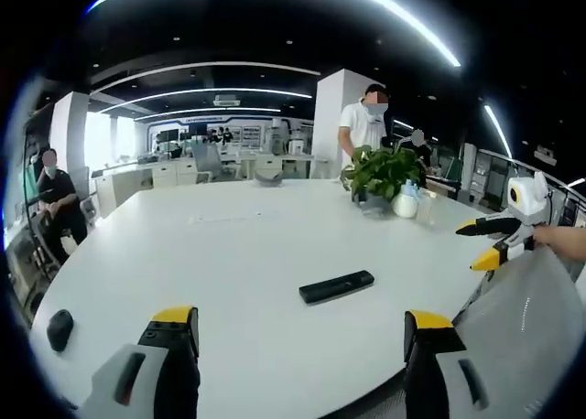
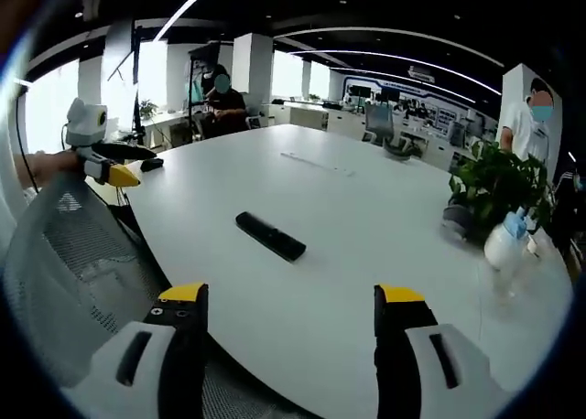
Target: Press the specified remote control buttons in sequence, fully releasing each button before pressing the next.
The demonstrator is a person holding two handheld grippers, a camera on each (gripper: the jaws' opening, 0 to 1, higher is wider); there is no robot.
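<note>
The white counter (image 1: pixel 229 254) carries a black remote control (image 1: pixel 336 286) lying flat near its front edge, well apart from the potted plant (image 1: pixel 383 172) (far side). Left tongs (image 1: pixel 302 332) and right tongs (image 2: pixel 290 314) both gape wide, empty; narrow one pair, descend squarely on a single button.

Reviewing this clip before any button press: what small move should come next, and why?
Probably bring the right gripper forward and down toward the black remote. Its jaws stand open and well short of the remote, which lies flat and untouched on the white table. The left gripper is open too, equally clear.
</note>
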